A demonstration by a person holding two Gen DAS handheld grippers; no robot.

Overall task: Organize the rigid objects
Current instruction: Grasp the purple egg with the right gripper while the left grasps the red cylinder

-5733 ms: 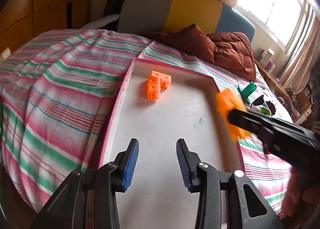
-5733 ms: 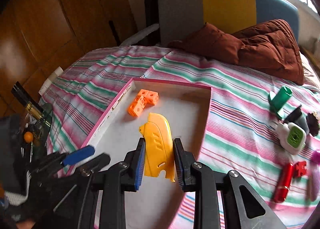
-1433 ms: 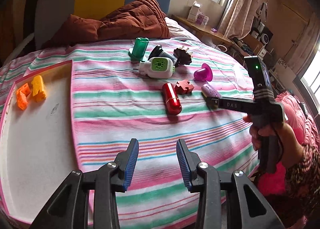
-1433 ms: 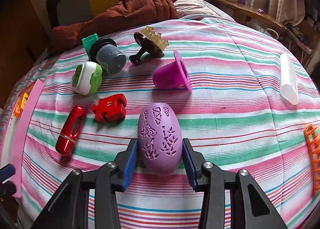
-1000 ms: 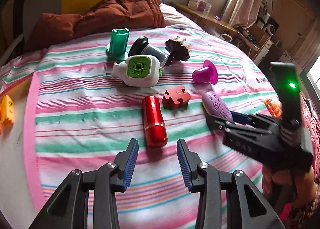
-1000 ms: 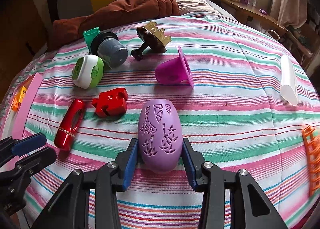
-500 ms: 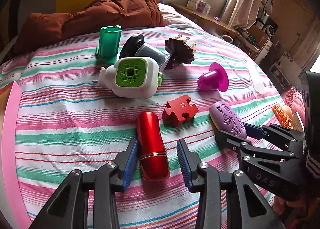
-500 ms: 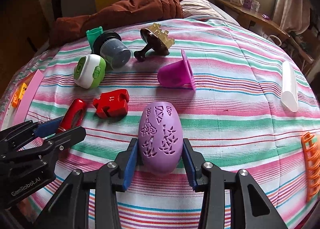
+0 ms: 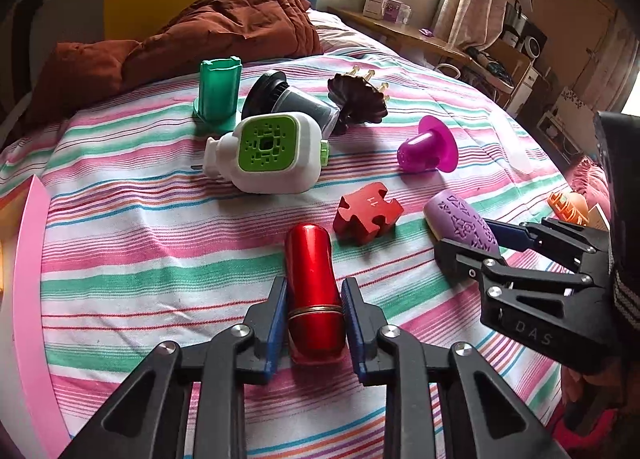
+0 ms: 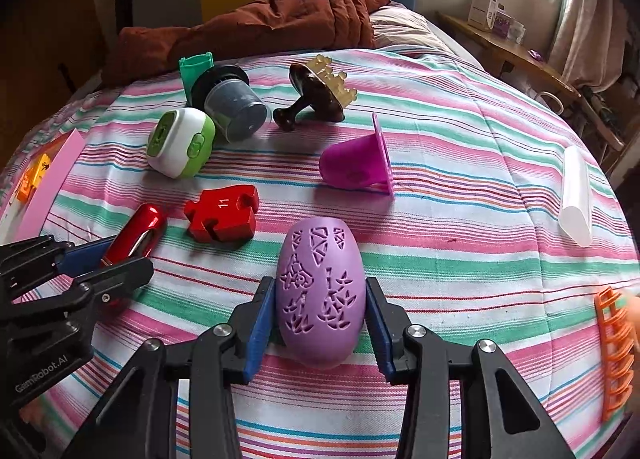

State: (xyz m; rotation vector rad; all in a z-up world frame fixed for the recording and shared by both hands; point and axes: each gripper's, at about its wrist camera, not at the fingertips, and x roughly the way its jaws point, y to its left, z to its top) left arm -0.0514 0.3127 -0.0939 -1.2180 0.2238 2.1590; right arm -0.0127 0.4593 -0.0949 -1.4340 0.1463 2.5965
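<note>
Although closed narrowly on the red capsule (image 9: 314, 291), with both blue pads against its glossy flanks, grips only the near half, around the gold band. Leaves the rounded far end sticking out beyond the left gripper (image 9: 314, 323), flat on the striped bedspread (image 9: 120, 259). Likely to squirt forward or pivot nose-down on the lift: smooth metal-looking skin, curved sides, little pad contact. Safer with a level, slow rise.

Beside it, to the right, much the same worry with the purple egg-shaped piece (image 10: 320, 291). Sits lengthwise between the pads of the right gripper (image 10: 320, 323), set wide at its broadest part; impossible to tell whether actually squeezed or merely bracketed. Could pop out of a hold on so rounded a body, or drag the soft cloth along if scooped too low.

Further out, risks a knock against the red puzzle piece (image 9: 368, 217), lying just past both catches and between the two tools. Risks also a clash of the grippers themselves, working close side by side. Beyond that, a long carry leftward for the capsule to the pink-rimmed tray (image 9: 28, 299), presumably the destination, with a drop onto the bedspread probable if the grasp loosens on the way.
</note>
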